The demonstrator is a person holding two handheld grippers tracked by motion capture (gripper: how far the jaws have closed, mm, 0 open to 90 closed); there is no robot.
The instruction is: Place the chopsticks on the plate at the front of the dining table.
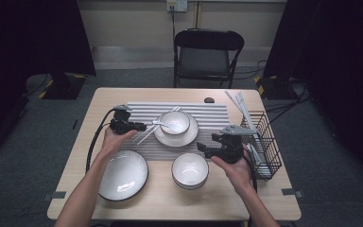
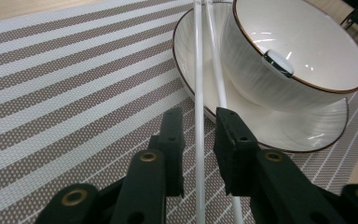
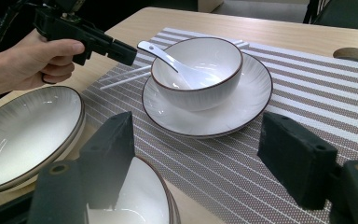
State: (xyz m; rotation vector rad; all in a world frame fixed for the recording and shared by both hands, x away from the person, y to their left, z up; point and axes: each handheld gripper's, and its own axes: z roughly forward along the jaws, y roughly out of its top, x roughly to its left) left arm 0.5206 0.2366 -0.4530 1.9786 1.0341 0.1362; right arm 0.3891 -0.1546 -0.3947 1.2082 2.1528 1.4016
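Observation:
A pair of white chopsticks (image 1: 147,133) lies on the striped placemat (image 1: 208,111), leaning against the left rim of a white saucer (image 1: 190,137). My left gripper (image 1: 142,126) sits low over them. In the left gripper view its jaws (image 2: 199,119) straddle one chopstick (image 2: 198,70) with a gap on both sides, and the second chopstick (image 2: 216,65) runs just right of it. On the saucer stands a brown-rimmed bowl (image 1: 175,122) holding a white spoon (image 1: 159,124). My right gripper (image 1: 203,147) is wide open and empty above the mat's front edge (image 3: 198,135).
A large shallow plate (image 1: 123,175) lies at the front left. An empty bowl (image 1: 189,170) stands front centre, just under my right gripper. A black wire basket (image 1: 267,142) with white utensils stands at the right edge. A folding chair (image 1: 208,52) stands beyond the table.

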